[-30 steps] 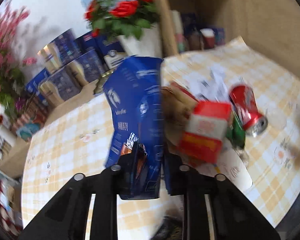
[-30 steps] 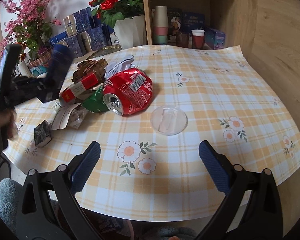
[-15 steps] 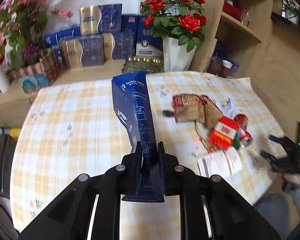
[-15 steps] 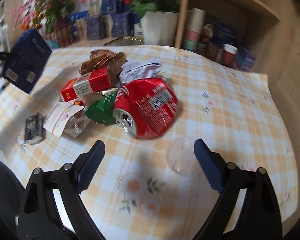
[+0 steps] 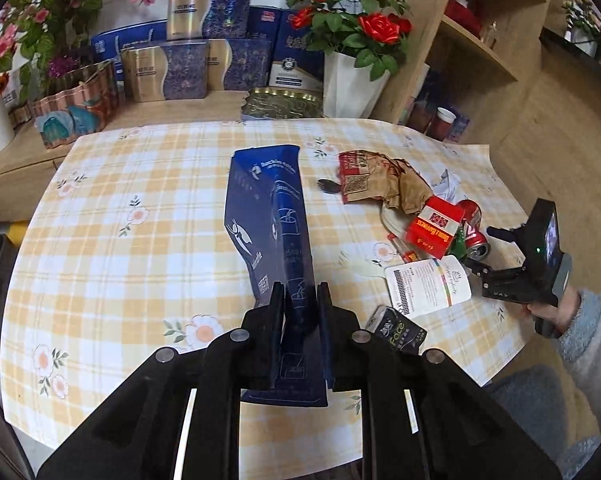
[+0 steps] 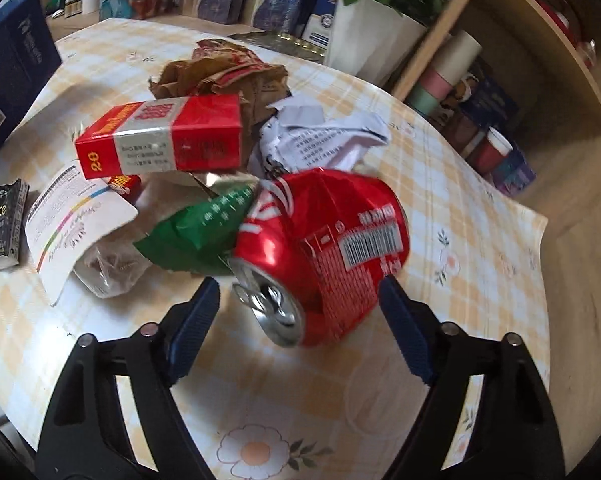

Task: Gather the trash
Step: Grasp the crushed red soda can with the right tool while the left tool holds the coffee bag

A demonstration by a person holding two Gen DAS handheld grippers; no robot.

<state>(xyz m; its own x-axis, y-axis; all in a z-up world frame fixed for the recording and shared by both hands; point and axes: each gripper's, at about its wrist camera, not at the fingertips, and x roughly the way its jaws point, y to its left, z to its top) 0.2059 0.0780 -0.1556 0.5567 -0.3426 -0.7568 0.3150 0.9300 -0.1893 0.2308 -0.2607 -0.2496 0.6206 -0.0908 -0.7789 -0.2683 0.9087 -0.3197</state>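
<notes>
My left gripper [image 5: 299, 304] is shut on a blue paper bag [image 5: 272, 220] and holds it folded flat above the checked table [image 5: 120, 240]; the bag also shows in the right wrist view [image 6: 8, 68] at far left. My right gripper [image 6: 300, 300] is open, its fingers on either side of a crushed red can [image 6: 324, 248], not touching it. Behind the can lie a green wrapper [image 6: 204, 228], a red cigarette box [image 6: 164, 136], crumpled brown paper [image 6: 228, 72], crumpled white paper [image 6: 320, 132], a white card [image 6: 72, 216] and a black packet [image 6: 0, 220].
Gift boxes [image 5: 188, 64], a rose vase [image 5: 352, 76] and a gold tray [image 5: 280, 104] stand behind the table. A wooden shelf [image 6: 500, 60] with cups is at the right. A clear plastic lid [image 6: 380, 396] lies near my right fingers.
My right gripper has moved in close to the red can, which now sits between its open fingers. My left gripper has drawn back a little with the blue bag still in it.
</notes>
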